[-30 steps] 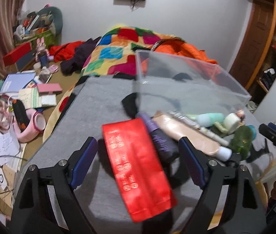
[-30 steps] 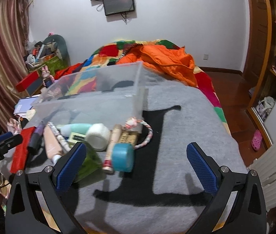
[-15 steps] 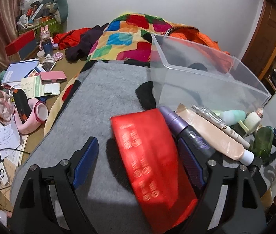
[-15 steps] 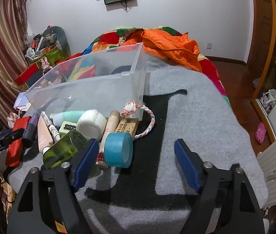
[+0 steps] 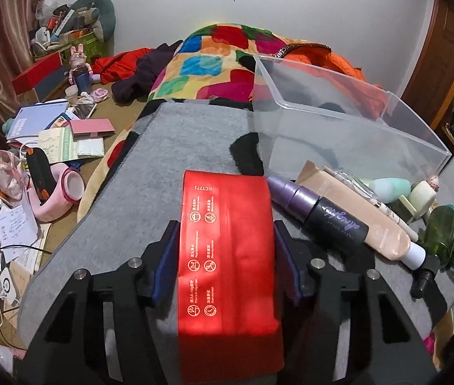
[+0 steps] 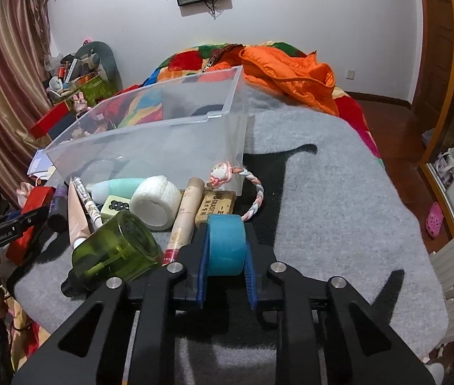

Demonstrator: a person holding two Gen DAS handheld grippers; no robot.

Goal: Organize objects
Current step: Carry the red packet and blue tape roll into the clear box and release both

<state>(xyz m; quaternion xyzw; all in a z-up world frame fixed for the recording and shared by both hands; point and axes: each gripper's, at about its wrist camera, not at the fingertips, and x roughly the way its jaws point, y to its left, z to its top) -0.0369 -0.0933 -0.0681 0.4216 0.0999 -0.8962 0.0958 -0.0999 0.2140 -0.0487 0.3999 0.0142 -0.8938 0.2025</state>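
Observation:
My left gripper [image 5: 225, 243] is shut on a flat red packet [image 5: 227, 256] that lies on the grey mat [image 5: 175, 160]. My right gripper [image 6: 225, 247] is shut on a blue tape roll [image 6: 225, 243]. A clear plastic bin [image 5: 339, 128] stands empty behind a row of items; it also shows in the right wrist view [image 6: 163, 141]. The row holds a purple tube [image 5: 320, 211], a beige tube [image 5: 355, 211], a green bottle [image 6: 114, 250], a white gauze roll [image 6: 155, 203] and a rope bracelet [image 6: 252, 189].
The grey mat covers a bed with a colourful quilt [image 5: 220, 57] and an orange jacket [image 6: 291, 70]. A cluttered desk [image 5: 34, 147] with books, papers and a pink bag lies to the left. The mat's edge drops off at front and right.
Both grippers moved forward and closed: the left onto the red packet, the right onto the blue tape roll.

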